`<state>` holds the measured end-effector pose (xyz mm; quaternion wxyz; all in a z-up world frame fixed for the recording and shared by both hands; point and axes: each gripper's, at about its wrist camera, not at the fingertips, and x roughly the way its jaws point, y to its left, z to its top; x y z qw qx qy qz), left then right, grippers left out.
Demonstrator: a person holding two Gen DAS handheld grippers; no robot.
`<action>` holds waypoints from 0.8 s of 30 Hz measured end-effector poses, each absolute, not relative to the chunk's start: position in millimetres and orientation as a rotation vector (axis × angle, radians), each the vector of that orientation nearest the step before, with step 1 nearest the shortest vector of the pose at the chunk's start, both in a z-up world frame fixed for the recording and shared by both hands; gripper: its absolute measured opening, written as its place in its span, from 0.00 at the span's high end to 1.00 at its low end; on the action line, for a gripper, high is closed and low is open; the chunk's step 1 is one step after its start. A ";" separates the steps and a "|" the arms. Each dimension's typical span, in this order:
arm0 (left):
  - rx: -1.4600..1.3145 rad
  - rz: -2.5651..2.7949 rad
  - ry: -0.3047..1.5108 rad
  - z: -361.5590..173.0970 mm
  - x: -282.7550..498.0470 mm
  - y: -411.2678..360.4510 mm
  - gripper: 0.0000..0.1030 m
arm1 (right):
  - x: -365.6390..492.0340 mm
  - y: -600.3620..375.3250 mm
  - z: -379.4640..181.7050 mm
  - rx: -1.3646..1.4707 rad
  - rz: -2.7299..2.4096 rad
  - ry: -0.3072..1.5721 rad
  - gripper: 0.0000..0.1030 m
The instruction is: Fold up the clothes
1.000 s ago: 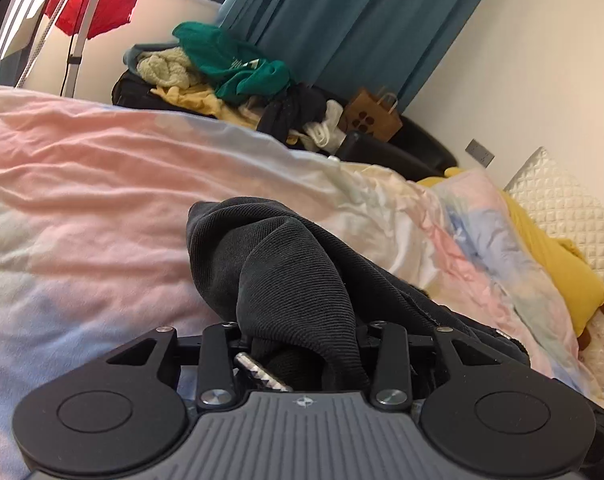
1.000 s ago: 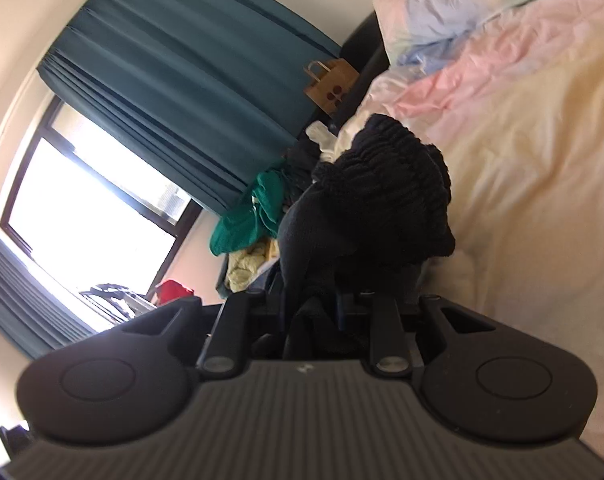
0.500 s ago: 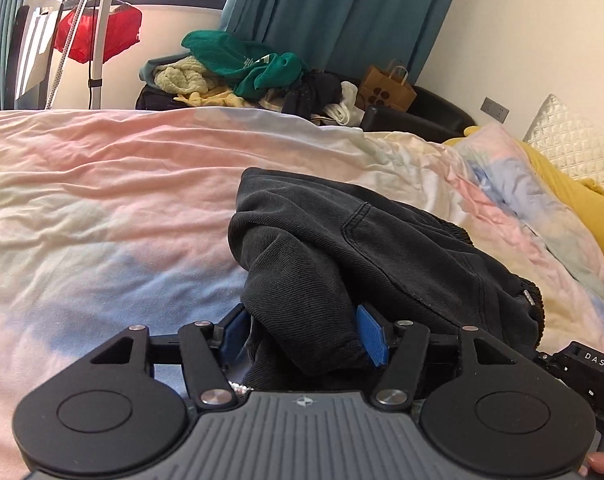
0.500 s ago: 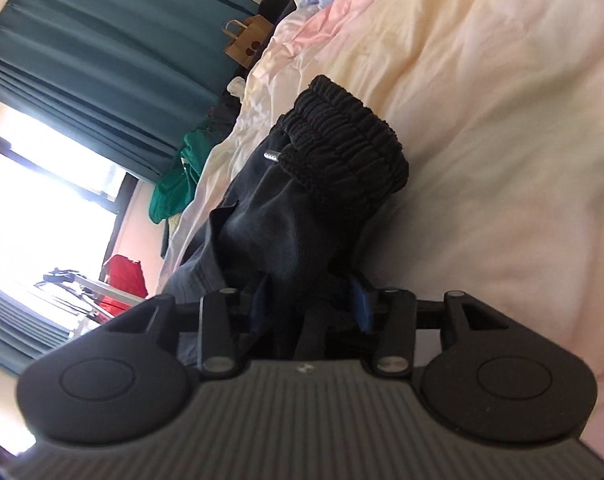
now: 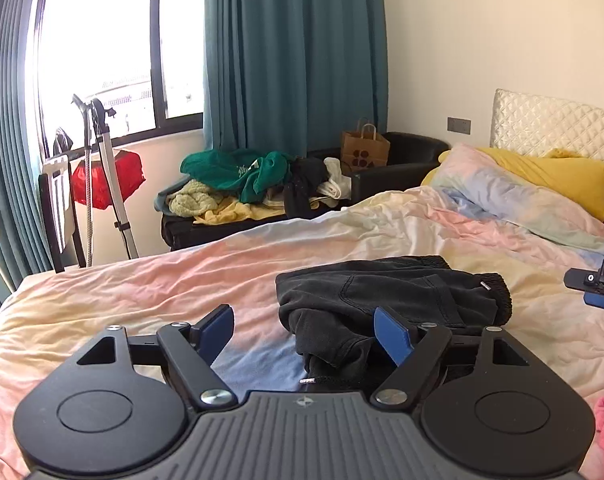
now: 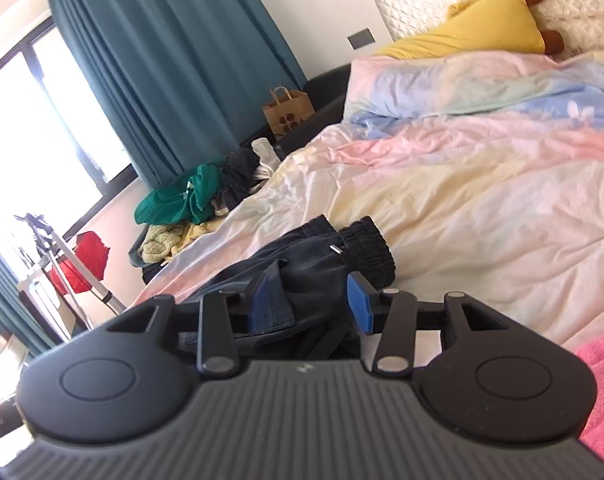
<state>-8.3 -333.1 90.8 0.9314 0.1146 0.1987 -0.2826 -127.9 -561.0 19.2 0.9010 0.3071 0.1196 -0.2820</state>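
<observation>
Black pants lie bunched on the bed, just ahead of both grippers; the left gripper has its blue pads spread wide and holds nothing; the right gripper is spread too, with cloth lying loose between its pads; a pink cloth sits to its right.

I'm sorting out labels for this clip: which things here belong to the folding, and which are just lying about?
Folding job:
dark shorts
left hand-held gripper
right hand-held gripper
bed cover

Lying about:
clothes pile
paper bag
yellow pillow
pink cloth
</observation>
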 end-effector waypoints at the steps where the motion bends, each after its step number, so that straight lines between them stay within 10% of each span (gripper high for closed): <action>1: 0.242 -0.586 0.393 97.0 -19.6 -328.4 0.23 | -133.5 -552.2 28.7 0.611 -0.571 0.241 0.54; 20: 0.255 -0.621 0.246 89.7 -126.9 -242.8 0.00 | -182.7 -420.1 34.9 0.297 -0.538 0.184 0.43; 24: 0.231 -0.628 0.274 74.6 -113.1 -232.7 0.00 | -176.0 -405.1 19.6 0.272 -0.543 0.204 0.09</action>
